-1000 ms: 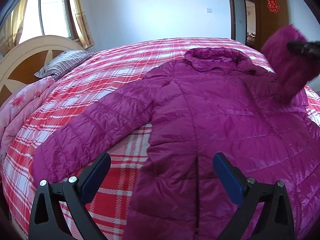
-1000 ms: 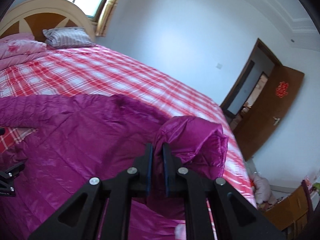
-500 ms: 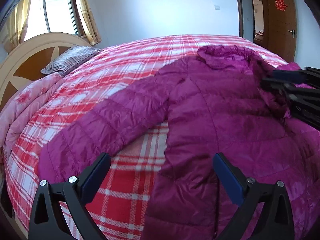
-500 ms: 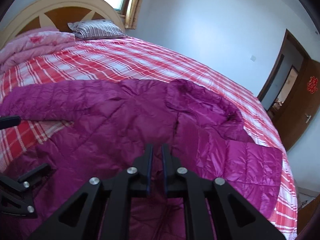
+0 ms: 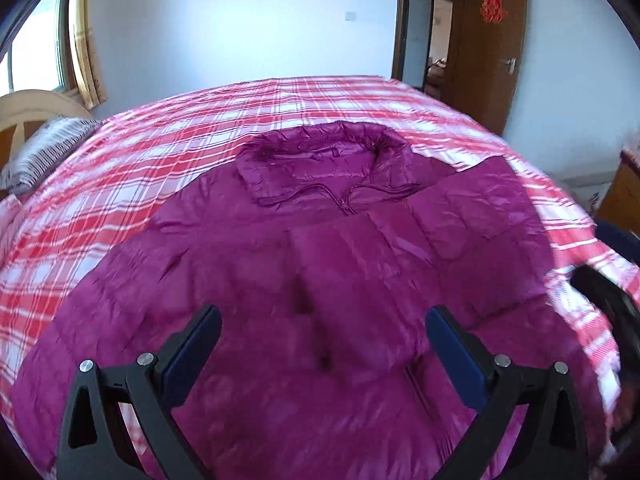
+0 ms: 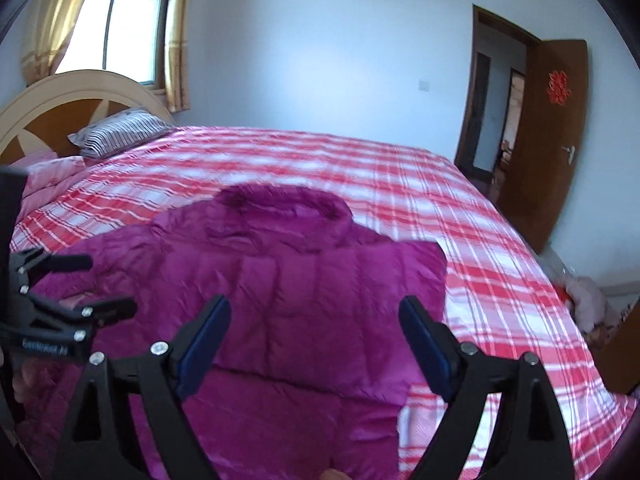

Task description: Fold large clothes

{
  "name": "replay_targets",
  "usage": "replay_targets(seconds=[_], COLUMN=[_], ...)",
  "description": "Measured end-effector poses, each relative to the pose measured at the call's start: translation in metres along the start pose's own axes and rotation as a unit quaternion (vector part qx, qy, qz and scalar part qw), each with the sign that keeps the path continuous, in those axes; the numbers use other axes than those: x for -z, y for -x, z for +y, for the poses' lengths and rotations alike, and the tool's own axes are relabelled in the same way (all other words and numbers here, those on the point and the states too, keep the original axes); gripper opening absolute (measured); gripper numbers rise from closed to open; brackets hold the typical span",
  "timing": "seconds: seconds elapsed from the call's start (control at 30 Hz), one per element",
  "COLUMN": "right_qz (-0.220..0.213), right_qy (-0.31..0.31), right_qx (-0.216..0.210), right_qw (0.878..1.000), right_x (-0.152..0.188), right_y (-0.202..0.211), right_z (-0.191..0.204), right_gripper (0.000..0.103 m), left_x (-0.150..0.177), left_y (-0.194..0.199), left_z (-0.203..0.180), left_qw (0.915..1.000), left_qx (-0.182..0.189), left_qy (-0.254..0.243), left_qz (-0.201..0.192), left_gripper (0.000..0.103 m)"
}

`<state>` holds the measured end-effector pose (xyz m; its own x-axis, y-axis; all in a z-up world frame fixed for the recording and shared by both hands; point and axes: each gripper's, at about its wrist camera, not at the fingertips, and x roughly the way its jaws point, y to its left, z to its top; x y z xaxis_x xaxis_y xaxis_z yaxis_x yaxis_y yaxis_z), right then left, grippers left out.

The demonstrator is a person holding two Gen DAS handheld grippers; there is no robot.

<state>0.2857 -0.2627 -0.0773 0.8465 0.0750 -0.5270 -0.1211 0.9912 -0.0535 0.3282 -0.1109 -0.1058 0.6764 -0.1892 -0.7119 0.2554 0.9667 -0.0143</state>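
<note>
Left claw and right claw: matte black triangular cut-out frames, silver screw heads at the pivots, dark blue flat pads lining each finger's inner face.

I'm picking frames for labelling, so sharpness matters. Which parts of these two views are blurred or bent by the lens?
Left wrist view: the jacket is smeared near the open left gripper, its collar sharper; the bed bulges, fisheye. Right wrist view: the jacket's collar and plaid are soft, the door bows, the open right gripper is crisp.
</note>
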Motion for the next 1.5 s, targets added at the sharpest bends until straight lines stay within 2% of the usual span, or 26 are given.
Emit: replay_targets(seconds=[0.07,0.1,0.13,0.17,0.23,0.27,0.33,0.4,0.47,0.63,0.73,0.8,0.87,0.93,1.0,1.07,1.2,1.27,1.37,1.5], right_qz=[0.013,0.019,0.025,0.028,0.031,0.032,0.035,0.039,0.038,0.04,0.06,0.081,0.108,0.147,0.142,0.139,0.144,0.15,0.15,0.142], right_qy=[-0.007,-0.013,-0.022,-0.031,-0.053,-0.069,-0.095,-0.113,-0.122,-0.1,-0.085,-0.063,-0.049,-0.039,-0.045,-0.055,-0.052,-0.048,-0.054,-0.065], right_qx=[-0.004,-0.007,-0.008,-0.007,0.006,0.014,0.021,0.023,0.034,0.013,0.001,-0.003,-0.001,0.01,0.011,0.011,0.012,0.019,0.021,0.006], right_qw=[1.0,1.0,0.999,0.999,0.998,0.997,0.995,0.993,0.991,0.994,0.995,0.995,0.993,0.988,0.989,0.989,0.988,0.987,0.987,0.988], right_x=[0.01,0.013,0.015,0.016,0.019,0.018,0.016,0.012,0.005,-0.016,-0.021,-0.019,-0.01,0.005,0.016,0.02,0.024,0.025,0.024,0.018], right_y=[-0.002,-0.004,-0.005,-0.007,-0.006,-0.008,-0.011,-0.016,-0.022,-0.054,-0.08,-0.1,-0.12,-0.14,-0.142,-0.139,-0.135,-0.133,-0.131,-0.121], right_z=[-0.009,-0.014,-0.023,-0.031,-0.055,-0.069,-0.088,-0.1,-0.107,-0.092,-0.078,-0.068,-0.061,-0.059,-0.064,-0.07,-0.073,-0.074,-0.077,-0.084], right_gripper=[0.088,0.088,0.088,0.088,0.088,0.088,0.088,0.088,0.088,0.087,0.072,0.071,0.066,0.066,0.066,0.066,0.066,0.066,0.066,0.068], left_x=[-0.001,0.001,0.004,0.006,0.011,0.012,0.012,0.013,0.014,0.013,0.011,0.013,0.013,0.015,0.016,0.013,-0.004,-0.012,-0.019,-0.013], left_y=[-0.023,-0.032,-0.039,-0.043,-0.039,-0.033,-0.021,-0.011,-0.011,-0.013,-0.007,-0.005,-0.003,0.003,0.01,0.017,0.04,0.046,0.035,-0.014], left_z=[-0.008,-0.012,-0.011,-0.008,-0.004,-0.005,-0.006,-0.001,0.001,-0.001,0.005,0.006,0.006,0.005,0.005,0.012,0.038,0.041,0.018,-0.017], left_qw=[0.9994,0.9983,0.9981,0.9984,0.9985,0.9991,0.999,0.9992,0.9987,0.9949,0.9942,0.9928,0.9918,0.9918,0.9907,0.9905,0.9898,0.9903,0.9934,0.9949], left_qx=[-0.027,-0.046,-0.042,-0.023,-0.008,-0.011,-0.037,-0.036,-0.039,-0.081,-0.09,-0.099,-0.103,-0.095,-0.095,-0.103,-0.117,-0.101,-0.081,-0.083], left_qy=[-0.017,-0.023,-0.018,-0.008,0.004,0.0,-0.017,-0.015,-0.022,-0.054,-0.058,-0.067,-0.075,-0.085,-0.094,-0.082,-0.006,0.021,0.004,-0.049], left_qz=[0.012,0.026,0.04,0.052,0.053,0.042,0.02,0.012,0.025,0.026,0.011,0.008,0.003,-0.009,-0.024,-0.039,-0.082,-0.093,-0.082,-0.031], left_gripper=[0.098,0.092,0.067,0.047,0.033,0.028,0.024,0.024,0.025,0.027,0.029,0.036,0.061,0.064,0.067,0.072,0.072,0.074,0.076,0.076])
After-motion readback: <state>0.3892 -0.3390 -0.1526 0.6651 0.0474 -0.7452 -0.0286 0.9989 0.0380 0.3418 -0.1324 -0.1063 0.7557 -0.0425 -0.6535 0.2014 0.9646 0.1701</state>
